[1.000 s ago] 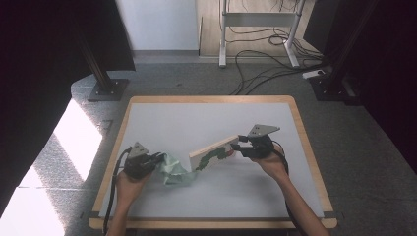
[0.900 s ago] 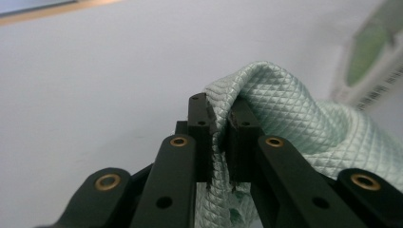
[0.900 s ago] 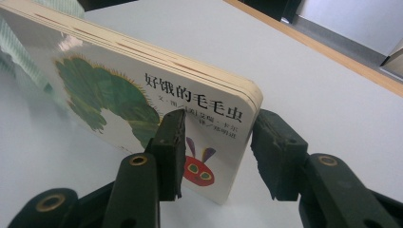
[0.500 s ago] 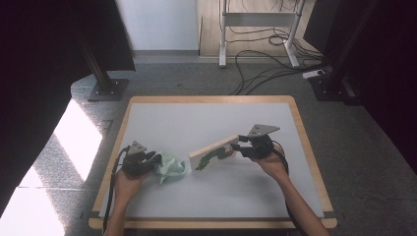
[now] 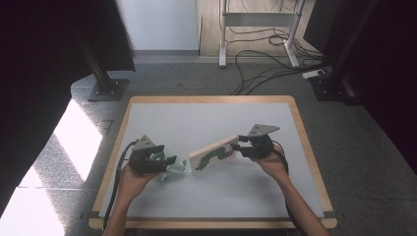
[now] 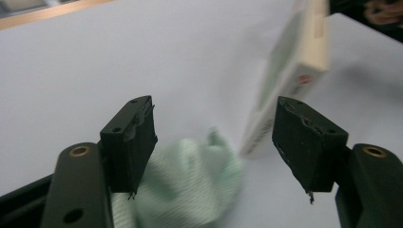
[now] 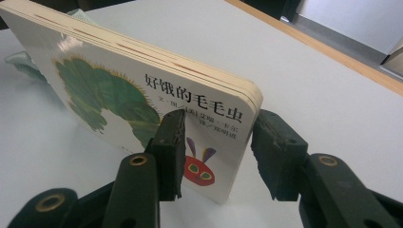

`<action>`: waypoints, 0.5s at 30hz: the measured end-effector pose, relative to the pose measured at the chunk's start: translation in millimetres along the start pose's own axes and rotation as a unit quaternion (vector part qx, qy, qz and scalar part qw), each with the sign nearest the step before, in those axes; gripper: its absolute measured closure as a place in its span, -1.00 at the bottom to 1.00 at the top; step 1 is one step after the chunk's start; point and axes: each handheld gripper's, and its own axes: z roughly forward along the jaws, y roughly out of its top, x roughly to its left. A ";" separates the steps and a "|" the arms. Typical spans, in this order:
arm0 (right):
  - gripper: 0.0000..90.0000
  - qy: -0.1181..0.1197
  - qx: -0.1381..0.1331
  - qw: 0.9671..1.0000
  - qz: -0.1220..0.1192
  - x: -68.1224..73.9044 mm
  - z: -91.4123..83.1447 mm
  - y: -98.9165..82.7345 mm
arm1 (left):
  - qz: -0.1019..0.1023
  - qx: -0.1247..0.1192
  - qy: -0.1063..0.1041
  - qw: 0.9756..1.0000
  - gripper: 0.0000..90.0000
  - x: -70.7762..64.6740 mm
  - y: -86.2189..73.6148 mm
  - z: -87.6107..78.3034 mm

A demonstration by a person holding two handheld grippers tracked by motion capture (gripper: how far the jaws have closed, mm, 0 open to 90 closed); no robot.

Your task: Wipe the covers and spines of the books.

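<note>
A board book (image 5: 212,153) with a green caterpillar on its cover (image 7: 123,80) stands tilted on edge on the white table (image 5: 196,118). My right gripper (image 5: 237,145) is shut on its near corner, one pad on the cover and one behind (image 7: 221,126). A crumpled pale green cloth (image 5: 178,169) lies on the table just left of the book's far end. My left gripper (image 5: 168,160) hovers over the cloth (image 6: 190,180), and its jaws (image 6: 216,114) have just been opening, with nothing between them. The book's end (image 6: 290,71) shows blurred beyond them.
The table has a wooden rim (image 5: 211,99). Beyond it, on the grey floor, are a metal stand (image 5: 105,88), a white desk frame (image 5: 258,19) and loose cables (image 5: 265,73). Bare table surface lies behind and in front of both hands.
The left gripper's jaws opened and let go of the green cloth, and the gripper lifted a little off it. The right gripper and the book stayed put.
</note>
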 end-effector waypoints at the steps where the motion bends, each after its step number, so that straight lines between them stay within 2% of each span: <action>1: 0.21 0.000 0.000 1.000 0.000 0.1 -0.1 -0.1 | 0.003 0.000 -0.006 1.000 -0.30 -2.4 1.7 1.1; 3: 0.21 0.001 0.000 1.000 0.001 0.2 -0.4 -0.2 | 0.005 0.000 -0.028 1.000 -0.28 -8.6 5.6 4.5; 6: 0.21 0.002 -0.001 1.000 0.001 -0.1 -0.5 -0.3 | 0.008 0.003 -0.046 0.999 -0.24 -15.2 9.7 10.9; 10: 0.21 0.001 -0.001 1.000 0.003 -0.1 0.2 -0.2 | 0.024 0.018 -0.049 0.998 -0.17 -23.2 12.7 24.5; 15: 0.21 0.001 -0.001 1.000 0.003 0.0 -0.5 -0.5 | 0.018 0.025 -0.044 0.999 -0.01 -22.0 13.6 40.6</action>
